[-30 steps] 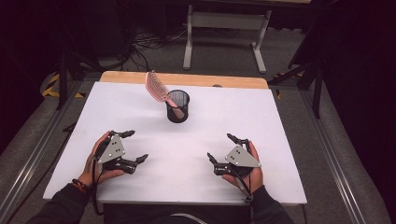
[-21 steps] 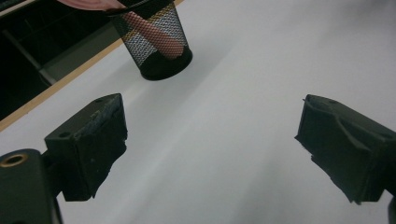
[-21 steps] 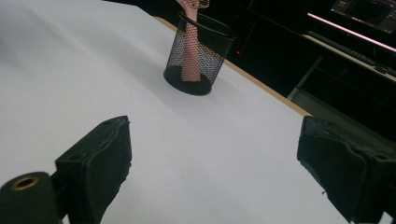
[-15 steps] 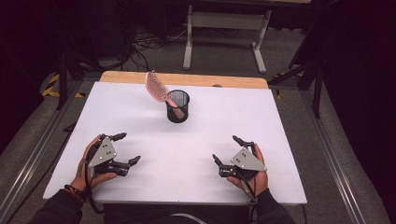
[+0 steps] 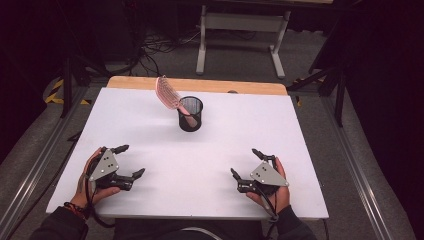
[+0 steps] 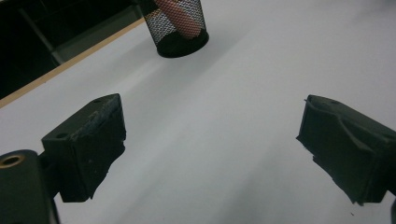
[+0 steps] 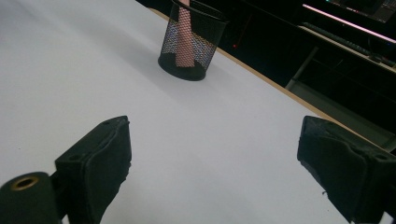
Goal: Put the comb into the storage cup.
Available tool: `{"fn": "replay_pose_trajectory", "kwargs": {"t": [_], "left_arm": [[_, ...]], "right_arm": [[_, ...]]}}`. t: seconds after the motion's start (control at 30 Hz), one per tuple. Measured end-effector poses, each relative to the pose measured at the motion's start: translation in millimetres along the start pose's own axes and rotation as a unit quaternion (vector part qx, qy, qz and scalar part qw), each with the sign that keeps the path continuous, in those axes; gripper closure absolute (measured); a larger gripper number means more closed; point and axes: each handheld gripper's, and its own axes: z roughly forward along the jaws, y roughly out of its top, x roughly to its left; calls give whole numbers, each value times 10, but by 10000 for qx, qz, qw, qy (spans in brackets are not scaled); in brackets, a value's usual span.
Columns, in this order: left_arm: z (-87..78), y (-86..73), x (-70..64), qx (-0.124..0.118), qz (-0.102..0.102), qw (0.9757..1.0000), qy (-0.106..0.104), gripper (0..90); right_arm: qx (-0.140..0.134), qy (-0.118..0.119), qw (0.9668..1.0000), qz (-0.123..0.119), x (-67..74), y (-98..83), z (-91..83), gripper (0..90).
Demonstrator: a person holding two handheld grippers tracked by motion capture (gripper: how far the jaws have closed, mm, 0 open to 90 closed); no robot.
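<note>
Broadly, a white table (image 5: 200,150) takes up most of the high view, with a strip of bare wood (image 5: 200,85) along its far edge and grey floor all round it. Beyond the far edge stands a pale metal frame (image 5: 240,30) on the floor, with dark cables (image 5: 160,42) trailing beside it.

Near the far middle of the table stands a black mesh cup (image 5: 190,113), upright. A pink hairbrush (image 5: 169,94) sits in it handle down, its bristled head leaning up and out toward the far left. Through the mesh, both gripper views show the pink handle inside the cup. No brand, label or writing can be read on the cup, the brush or the table.

At the near left, the left hand (image 5: 87,180) holds the left gripper (image 5: 129,161) low over the table, well apart from the cup; its jaws stand wide apart with only bare white table between them. At the near right, the right hand (image 5: 275,187) holds the right gripper (image 5: 245,162) likewise, jaws spread wide and holding nothing. Each gripper carries a grey three-cornered plate on top, and a dark sleeve (image 5: 60,225) covers the left forearm.
</note>
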Motion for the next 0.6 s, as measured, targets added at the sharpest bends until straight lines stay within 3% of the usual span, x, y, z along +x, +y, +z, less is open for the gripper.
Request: {"fn": "replay_pose_trajectory", "kwargs": {"t": [0.33, 0.6], "left_arm": [[-94, -101, -10, 127, -90, 9999, 8, 69], [-111, -113, -14, 95, -175, 9998, -13, 56]], "right_arm": [[44, -8, 10000, 79, -31, -43, -50, 89], [55, 15, 10000, 39, -20, -47, -28, 84]]}}
